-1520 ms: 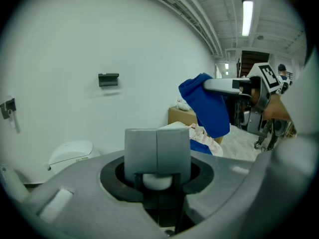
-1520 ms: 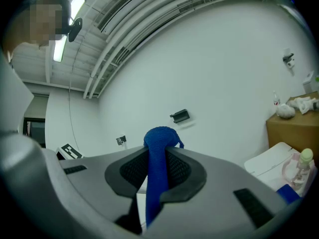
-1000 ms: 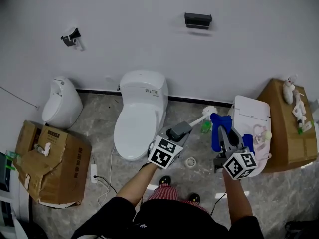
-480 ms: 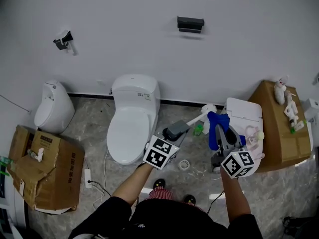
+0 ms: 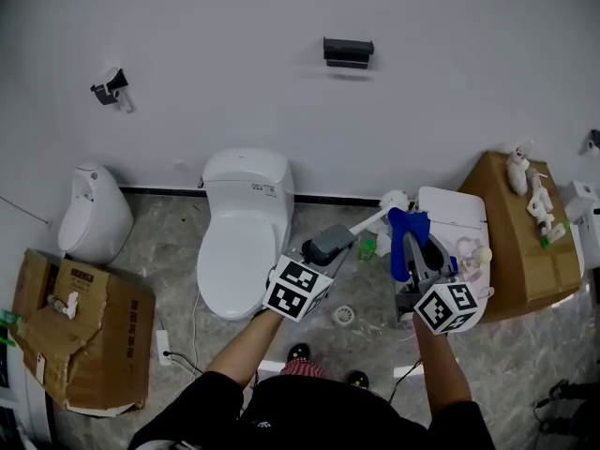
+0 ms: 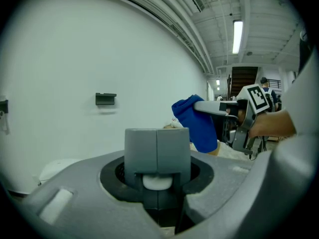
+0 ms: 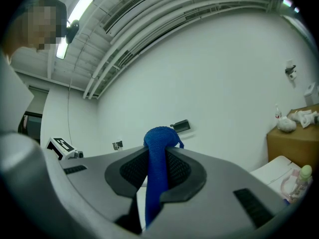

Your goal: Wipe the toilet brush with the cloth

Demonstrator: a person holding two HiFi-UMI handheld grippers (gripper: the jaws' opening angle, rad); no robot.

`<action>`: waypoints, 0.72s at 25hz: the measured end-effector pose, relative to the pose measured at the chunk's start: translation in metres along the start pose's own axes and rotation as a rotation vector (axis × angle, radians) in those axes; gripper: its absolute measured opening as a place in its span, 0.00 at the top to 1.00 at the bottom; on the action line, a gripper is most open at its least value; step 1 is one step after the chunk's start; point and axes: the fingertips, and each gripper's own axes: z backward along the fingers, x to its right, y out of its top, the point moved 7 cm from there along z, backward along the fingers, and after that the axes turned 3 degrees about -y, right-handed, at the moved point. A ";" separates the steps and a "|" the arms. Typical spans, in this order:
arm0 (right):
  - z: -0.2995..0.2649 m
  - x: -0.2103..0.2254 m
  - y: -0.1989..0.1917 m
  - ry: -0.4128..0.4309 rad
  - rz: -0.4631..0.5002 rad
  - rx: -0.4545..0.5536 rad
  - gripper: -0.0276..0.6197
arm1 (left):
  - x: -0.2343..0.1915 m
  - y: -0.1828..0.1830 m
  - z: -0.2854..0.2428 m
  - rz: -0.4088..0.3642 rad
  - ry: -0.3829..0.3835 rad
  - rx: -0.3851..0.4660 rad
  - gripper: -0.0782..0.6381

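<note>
Head view: left tool [image 5: 325, 249] clamping grey handle end of toilet brush [image 5: 373, 219]. White shaft slanting up and right, bristle head hanging above floor [image 5: 178, 242], right of toilet [image 5: 239, 242]. Right tool [image 5: 419, 254] gripping blue cloth [image 5: 401, 232], fabric bunching over its tip. Cloth sitting just beside bristle head; contact not discernible. Right gripper view showing cloth pinched between both jaws.
</note>
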 end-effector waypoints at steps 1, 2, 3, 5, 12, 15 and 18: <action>-0.001 0.000 0.001 -0.003 0.002 0.003 0.86 | -0.001 0.002 0.000 -0.001 -0.005 0.003 0.67; -0.003 -0.001 0.002 -0.006 0.003 0.006 0.86 | -0.003 0.003 -0.001 -0.001 -0.010 0.005 0.67; -0.004 -0.001 0.002 -0.009 0.003 0.009 0.86 | -0.004 0.004 0.000 -0.003 -0.015 0.008 0.67; -0.004 -0.003 0.002 -0.014 0.002 0.013 0.86 | -0.006 0.004 0.001 -0.008 -0.024 0.014 0.67; -0.007 -0.003 0.004 -0.035 0.008 0.025 0.86 | -0.010 0.018 0.001 -0.013 -0.054 0.046 0.67; -0.010 -0.004 0.007 -0.041 0.010 0.033 0.86 | -0.012 0.024 0.001 -0.015 -0.070 0.061 0.67; -0.014 -0.006 0.011 -0.045 0.013 0.046 0.86 | -0.015 0.031 0.001 -0.015 -0.083 0.075 0.67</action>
